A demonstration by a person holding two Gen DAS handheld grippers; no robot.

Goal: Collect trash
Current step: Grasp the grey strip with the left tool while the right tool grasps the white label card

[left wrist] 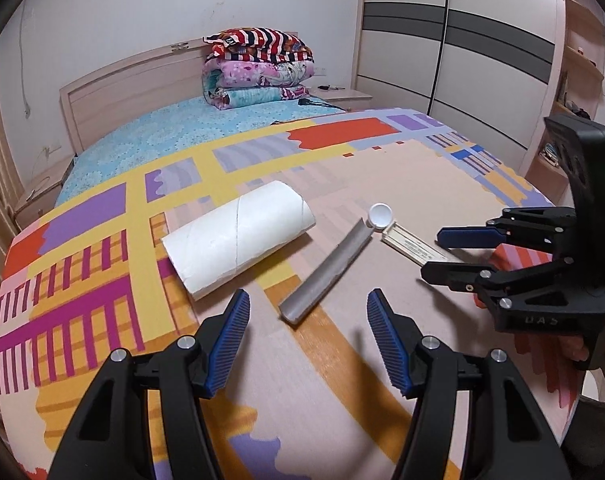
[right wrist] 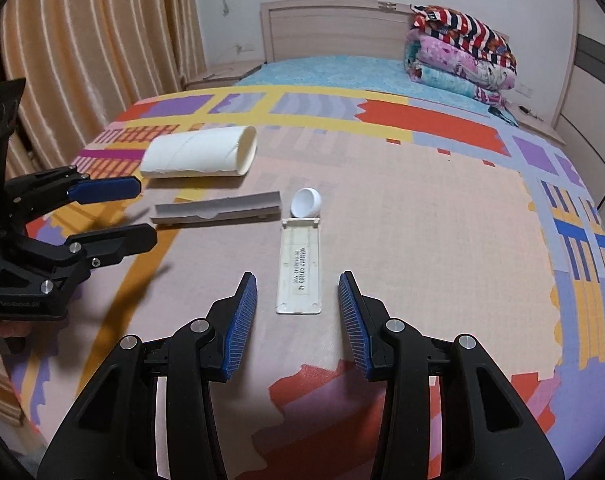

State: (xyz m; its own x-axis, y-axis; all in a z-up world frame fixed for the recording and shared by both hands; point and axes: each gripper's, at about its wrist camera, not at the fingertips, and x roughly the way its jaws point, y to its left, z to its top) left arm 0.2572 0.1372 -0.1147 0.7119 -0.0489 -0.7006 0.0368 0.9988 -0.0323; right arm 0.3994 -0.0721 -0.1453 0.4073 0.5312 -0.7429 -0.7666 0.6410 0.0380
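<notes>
Both spread, holding nothing: left gripper (left wrist: 308,336) before grey plastic channel (left wrist: 325,272), right gripper (right wrist: 297,322) before flat battery cover (right wrist: 299,270). Risk: cover, flush against soft bedspread (right wrist: 422,220), likely slipping from pads.

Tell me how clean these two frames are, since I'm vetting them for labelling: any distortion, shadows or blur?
Left wrist view: strong fisheye bends the wardrobe and bed edge; dark vignette in the corners; soft shadows under the open left gripper; the grey strip is sharp. Right wrist view: same barrel curve; the label on the flat white cover is readable; the open right gripper is slightly soft.
</notes>
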